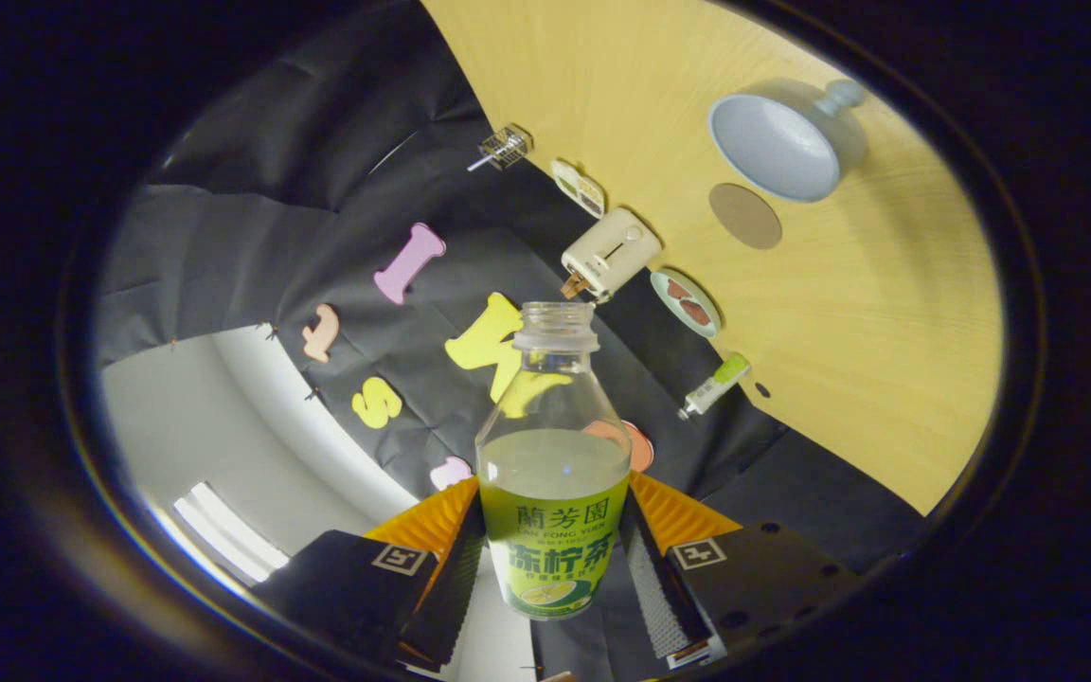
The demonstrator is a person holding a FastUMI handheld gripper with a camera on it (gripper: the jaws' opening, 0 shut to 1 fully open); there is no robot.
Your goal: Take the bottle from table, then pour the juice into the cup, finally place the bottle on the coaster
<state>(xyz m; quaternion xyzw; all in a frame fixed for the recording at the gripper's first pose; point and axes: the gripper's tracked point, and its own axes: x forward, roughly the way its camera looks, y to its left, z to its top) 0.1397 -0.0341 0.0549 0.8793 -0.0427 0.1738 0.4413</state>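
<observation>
A clear bottle (552,474) with a green label and pale juice sits between my fingers, uncapped, its mouth pointing away from me. My gripper (553,559) is shut on the bottle, one finger pressing each side of the label. The whole view is rolled, so the wooden table (867,360) stands tilted beyond the bottle. On it lies a pale blue cup (778,144) with a handle, its opening facing me. A round brown coaster (744,216) lies beside the cup, on the side nearer the bottle. The bottle's mouth is well apart from the cup.
Along the table's far edge stand a small wire basket (506,146), a small flat packet (578,188), a cream toaster (610,252), a plate with brown food (686,303) and a small green-capped tube (716,384). A white wall shows beyond the booth's cloth.
</observation>
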